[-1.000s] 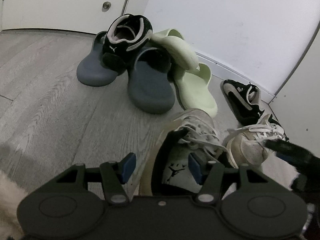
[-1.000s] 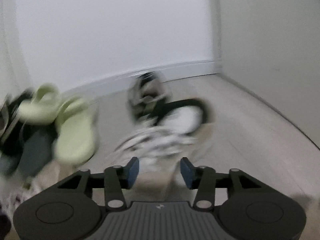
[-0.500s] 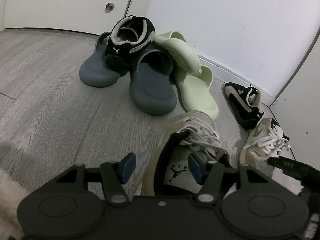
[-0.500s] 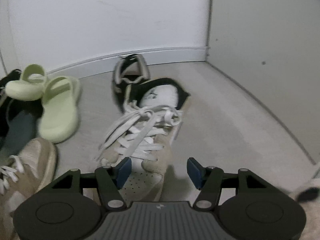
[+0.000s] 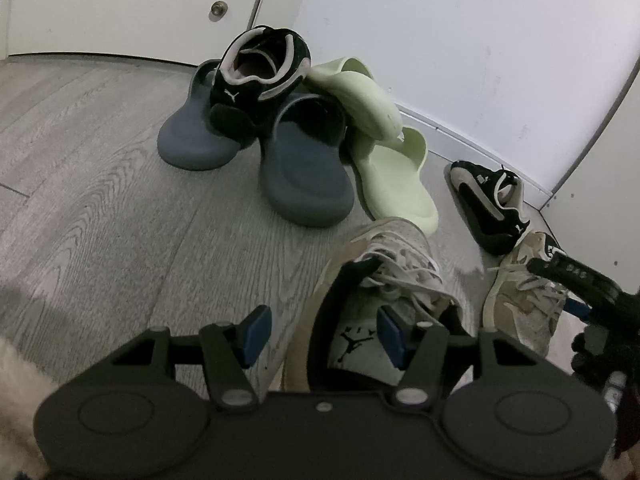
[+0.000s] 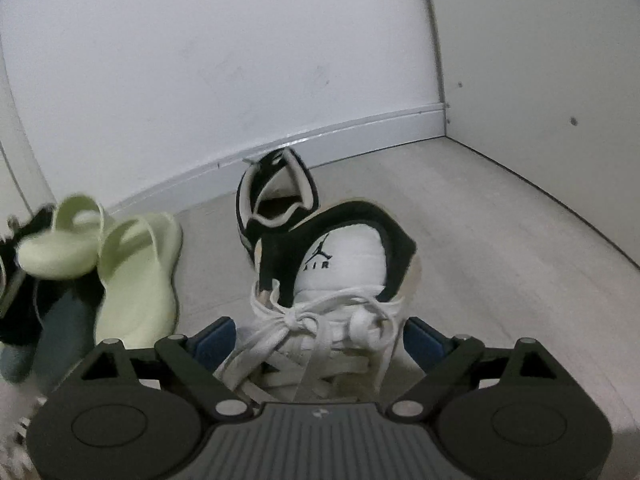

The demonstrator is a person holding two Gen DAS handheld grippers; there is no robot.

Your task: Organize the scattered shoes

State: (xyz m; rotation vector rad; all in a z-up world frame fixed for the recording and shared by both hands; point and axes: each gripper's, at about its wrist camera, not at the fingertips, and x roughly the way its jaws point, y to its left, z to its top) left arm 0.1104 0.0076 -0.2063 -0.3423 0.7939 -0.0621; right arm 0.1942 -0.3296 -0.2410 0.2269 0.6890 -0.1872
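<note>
Both sets of fingers spread wide, each over a beige-and-white sneaker on the floor.

The left gripper [image 5: 320, 332] is open, gripping nothing, its fingers either side of the near sneaker's [image 5: 384, 280] black collar. The right gripper [image 6: 320, 338] is open too, straddling the laces of the second sneaker [image 6: 340, 276]. A black sneaker [image 6: 276, 188] lies just behind that one, by the wall [image 6: 200, 60]. Further left sit pale green slides [image 5: 384, 160], grey slides [image 5: 304, 176], with another black sneaker [image 5: 256, 76] on top.
</note>
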